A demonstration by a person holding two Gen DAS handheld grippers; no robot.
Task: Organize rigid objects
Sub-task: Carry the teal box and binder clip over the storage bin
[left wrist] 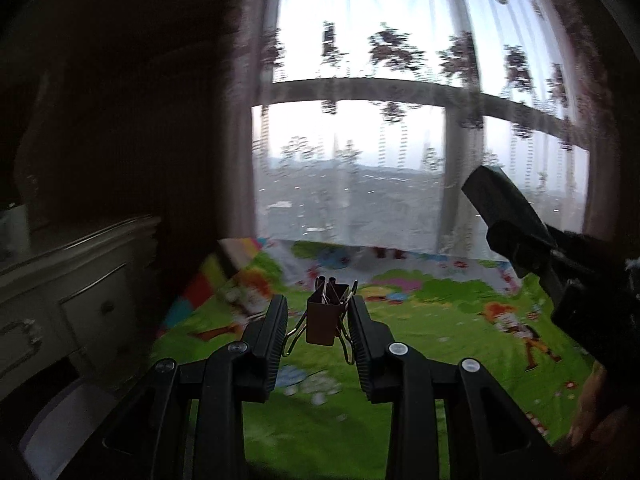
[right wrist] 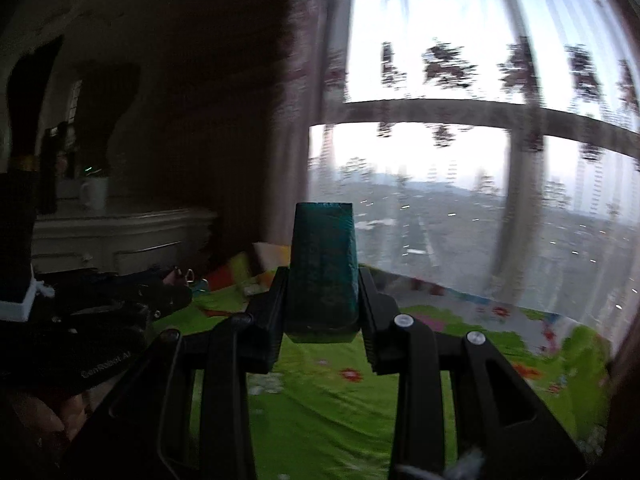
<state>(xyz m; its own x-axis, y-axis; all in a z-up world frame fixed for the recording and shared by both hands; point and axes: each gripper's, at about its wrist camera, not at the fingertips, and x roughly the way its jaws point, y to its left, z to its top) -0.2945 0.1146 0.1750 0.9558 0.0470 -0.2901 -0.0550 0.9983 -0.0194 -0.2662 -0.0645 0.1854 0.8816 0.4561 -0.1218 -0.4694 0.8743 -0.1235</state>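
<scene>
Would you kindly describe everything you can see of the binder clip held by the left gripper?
The binder clip is a small dark brown one, apparently metal, with thin brassy wire handles splayed out toward both sides. It is held off the ground between the left gripper's two ribbed black fingers, which press on it from either side. Its folded body stands roughly upright, above the colourful play mat. Nothing else touches it.

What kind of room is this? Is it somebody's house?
Probably a room in a home, maybe a bedroom or playroom. A bright cartoon play mat covers the floor, a white dresser with drawers stands to one side, and a lacy flowered curtain hangs over a big window looking out on a city.
</scene>
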